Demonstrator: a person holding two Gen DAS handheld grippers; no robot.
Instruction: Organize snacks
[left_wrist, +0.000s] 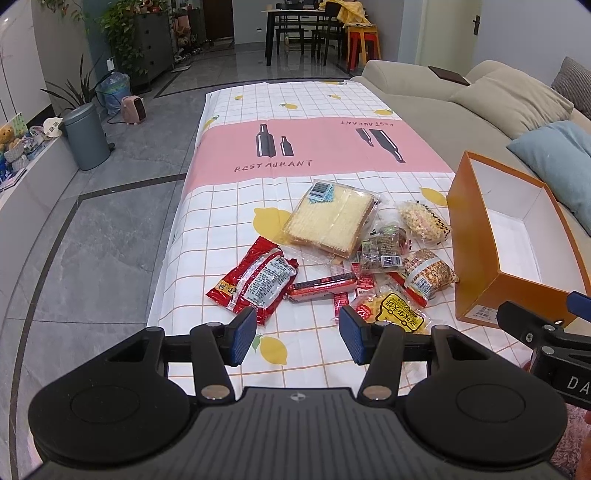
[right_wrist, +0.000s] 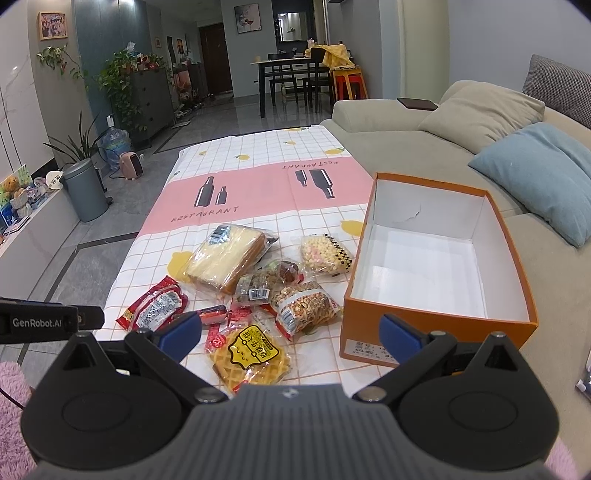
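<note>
Worktop (right_wrist: 258, 177) draped in a grid-and-lemon cloth with a pink band, sofa (right_wrist: 424, 147) along its right side. Orange box (right_wrist: 436, 325) open-topped, white inside, bare within, at the worktop's right edge against the sofa.

Snacks in a loose pile just left of the orange box. Popcorn bag (right_wrist: 325, 254) nearest the box's far-left corner. Caramel-nut bag (right_wrist: 306, 306) just beside the box's near-left corner. Sliced-bread pack (right_wrist: 227, 258) well left of the box, at the far side of the pile. Dark snack packet (right_wrist: 258, 286) between the bread and the nut bag, touching both. Waffle packet (right_wrist: 249, 356) left of the box's near end, closest to the cameras. Red sausage stick (left_wrist: 321, 286) farther left of that. Red sausage pack (right_wrist: 155, 308) farthest left from the box.

Left gripper (left_wrist: 297, 338) above the worktop's near edge, left of the box, jaws partly apart, nothing between them. Right gripper (right_wrist: 290, 336) over the waffle packet, jaws spread wide, blue pads (right_wrist: 183, 332) clear of every packet, gripping nothing.
</note>
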